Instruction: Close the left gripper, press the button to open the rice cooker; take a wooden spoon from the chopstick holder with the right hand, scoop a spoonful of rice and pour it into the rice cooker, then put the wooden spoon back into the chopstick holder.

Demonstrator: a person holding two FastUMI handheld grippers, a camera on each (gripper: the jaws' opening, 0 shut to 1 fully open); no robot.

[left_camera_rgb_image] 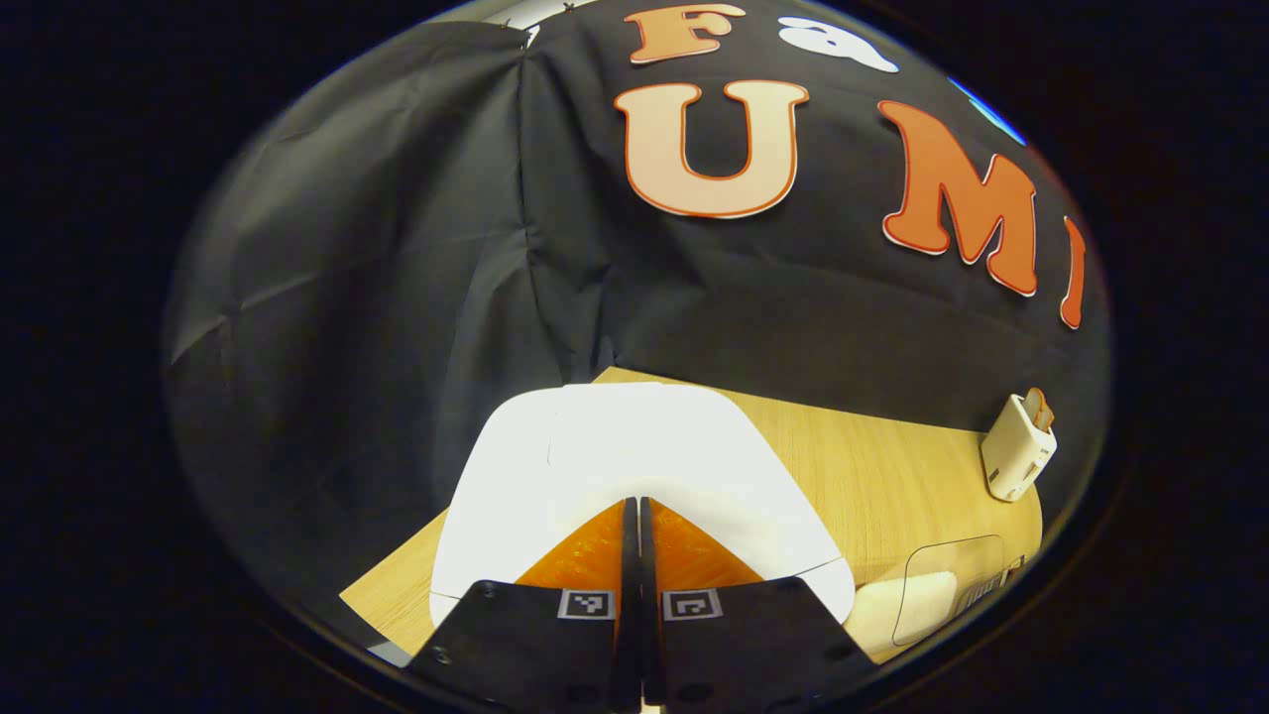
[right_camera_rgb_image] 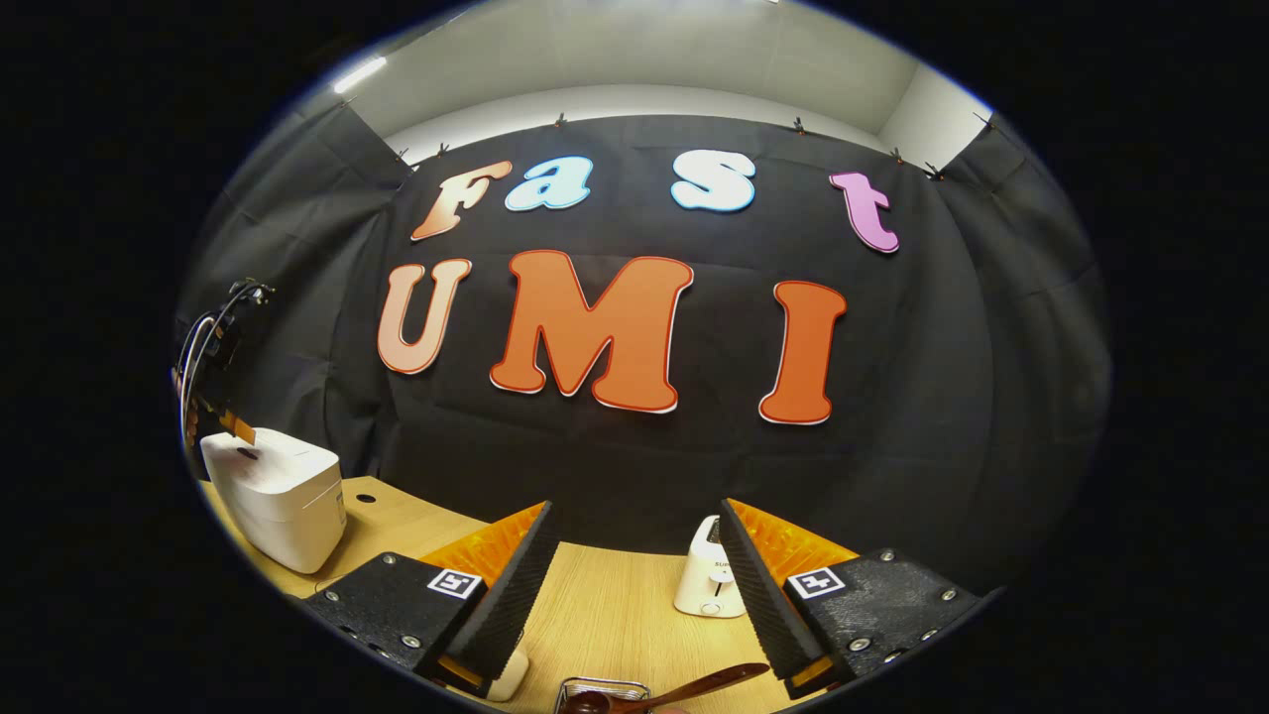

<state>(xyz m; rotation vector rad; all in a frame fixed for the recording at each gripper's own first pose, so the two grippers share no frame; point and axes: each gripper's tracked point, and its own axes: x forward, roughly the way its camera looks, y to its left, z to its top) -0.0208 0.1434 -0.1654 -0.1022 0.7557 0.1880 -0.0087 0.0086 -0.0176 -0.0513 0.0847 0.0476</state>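
Spoon [right_camera_rgb_image: 684, 687] handle angled up to right

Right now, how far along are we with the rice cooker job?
Done: the left gripper is shut, fingers together. In hand: it sits over the closed white rice cooker, pressing not confirmed. Left: the open right gripper holds nothing; the brown wooden spoon lies below it by a wire holder, so scooping, pouring and returning remain.

A white rice cooker [left_camera_rgb_image: 634, 466] stands on a light wood-grain table [left_camera_rgb_image: 872, 476]; the wooden spoon [right_camera_rgb_image: 684, 689] is dark brown.
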